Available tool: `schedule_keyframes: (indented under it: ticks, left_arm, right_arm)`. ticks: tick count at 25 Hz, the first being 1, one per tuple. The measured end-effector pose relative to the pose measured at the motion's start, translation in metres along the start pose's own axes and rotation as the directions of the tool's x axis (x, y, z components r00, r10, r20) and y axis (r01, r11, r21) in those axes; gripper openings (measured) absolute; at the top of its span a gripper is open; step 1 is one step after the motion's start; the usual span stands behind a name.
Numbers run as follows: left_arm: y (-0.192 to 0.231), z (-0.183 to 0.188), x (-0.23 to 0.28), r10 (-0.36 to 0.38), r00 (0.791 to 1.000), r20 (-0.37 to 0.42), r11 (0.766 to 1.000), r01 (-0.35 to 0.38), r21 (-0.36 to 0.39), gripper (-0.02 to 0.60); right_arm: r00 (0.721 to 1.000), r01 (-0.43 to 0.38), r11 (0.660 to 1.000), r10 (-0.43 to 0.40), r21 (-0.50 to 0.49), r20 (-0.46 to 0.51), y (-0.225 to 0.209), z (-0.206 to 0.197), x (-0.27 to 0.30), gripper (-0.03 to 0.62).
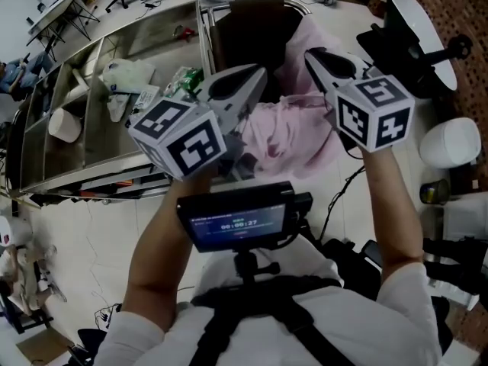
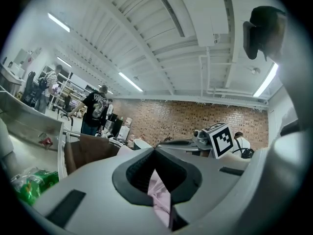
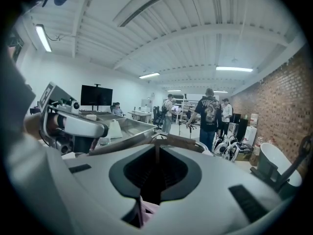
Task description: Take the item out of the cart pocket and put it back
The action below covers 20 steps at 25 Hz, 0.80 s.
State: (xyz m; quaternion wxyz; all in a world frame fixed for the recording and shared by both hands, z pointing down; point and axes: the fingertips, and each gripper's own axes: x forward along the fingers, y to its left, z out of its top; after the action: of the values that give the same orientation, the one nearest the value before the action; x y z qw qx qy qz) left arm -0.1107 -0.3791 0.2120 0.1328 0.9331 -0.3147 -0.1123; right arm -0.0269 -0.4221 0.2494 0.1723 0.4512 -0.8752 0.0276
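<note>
A pink cloth (image 1: 286, 128) hangs bunched between my two raised grippers, in front of the cart's dark brown pocket (image 1: 255, 33). My left gripper (image 1: 258, 71) points at the pocket. Its jaws are shut on a fold of the pink cloth (image 2: 159, 195), which shows between them in the left gripper view. My right gripper (image 1: 311, 54) is beside it on the right, also shut. A bit of pink cloth (image 3: 146, 212) peeks out low between its jaws. The right gripper's marker cube (image 2: 220, 140) shows in the left gripper view, and the brown pocket (image 2: 88, 151) lies ahead on the left.
A long metal trough (image 1: 46, 162) on the left holds a white bag (image 1: 126, 75), a green packet (image 1: 183, 78) and other items. A white seat on a black stand (image 1: 412, 21) is at the right. A small screen (image 1: 240, 219) sits on the person's chest. Several people (image 3: 210, 114) stand far off.
</note>
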Motion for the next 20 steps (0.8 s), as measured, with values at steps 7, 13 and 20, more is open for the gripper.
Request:
schedule_keyframes:
  ticks: [7,13,20]
  left_arm:
    - [-0.014,0.001,-0.006,-0.033,0.999,-0.001,0.999,0.033,0.025,0.0]
    - [-0.019,0.0,-0.015,-0.054,0.999,-0.004,0.998,0.054,0.015,0.0]
    - [-0.026,-0.003,-0.022,-0.067,0.998,-0.001,0.998,0.067,0.021,0.0]
  right_arm:
    - [0.999,0.031,0.999,-0.033,0.028,0.041,0.008,-0.001,-0.016,0.0]
    - [0.998,0.028,0.997,-0.032,0.065,0.06,0.017,-0.009,-0.024,0.0]
    - [0.997,0.048,0.997,-0.052,0.068,0.055,0.027,-0.017,-0.036,0.0]
